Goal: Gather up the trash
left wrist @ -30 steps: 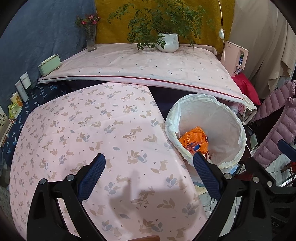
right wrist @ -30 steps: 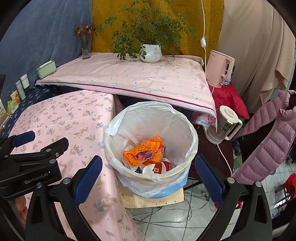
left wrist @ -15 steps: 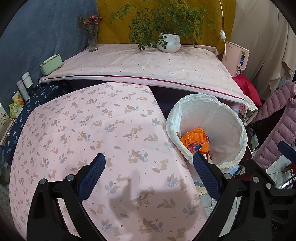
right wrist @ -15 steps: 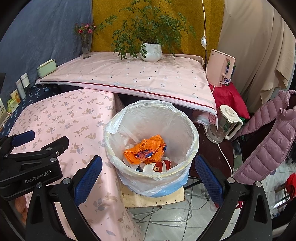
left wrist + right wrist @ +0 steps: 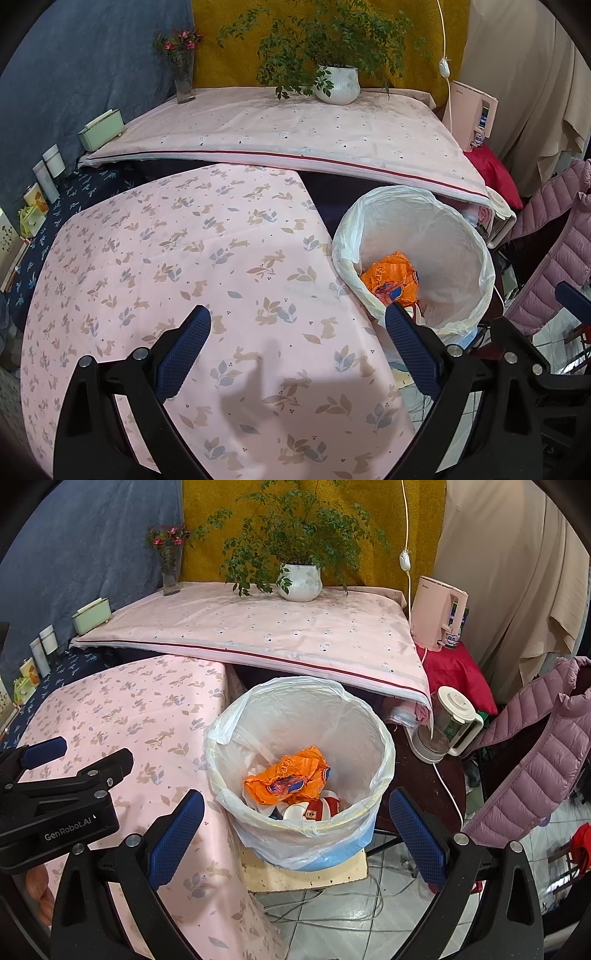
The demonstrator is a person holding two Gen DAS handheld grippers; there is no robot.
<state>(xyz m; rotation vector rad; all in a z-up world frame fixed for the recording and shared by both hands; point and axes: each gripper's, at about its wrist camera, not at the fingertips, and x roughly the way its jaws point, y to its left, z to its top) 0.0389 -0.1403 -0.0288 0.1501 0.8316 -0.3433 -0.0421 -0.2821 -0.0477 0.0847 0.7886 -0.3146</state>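
A trash bin lined with a white plastic bag (image 5: 384,753) stands on the floor beside the pink rabbit-print table (image 5: 122,716). Inside it lie an orange crumpled wrapper (image 5: 288,775) and red-and-white cups (image 5: 325,806). My right gripper (image 5: 295,814) is open and empty, hovering just in front of and above the bin. My left gripper (image 5: 297,330) is open and empty above the table (image 5: 184,258), left of the bin (image 5: 480,266), where the orange wrapper (image 5: 391,280) shows. The left gripper also shows in the right wrist view (image 5: 59,771).
A higher pink-covered table (image 5: 280,635) at the back bears a potted plant (image 5: 299,581), a flower vase (image 5: 170,572) and a green box (image 5: 91,616). A pink kettle (image 5: 439,613), a blender jug (image 5: 447,723), a mauve puffer jacket (image 5: 535,760) and floor cables (image 5: 332,908) are at right.
Both grippers have stayed open and nearly still. The views have shifted only very slightly; nothing was picked up or dropped.
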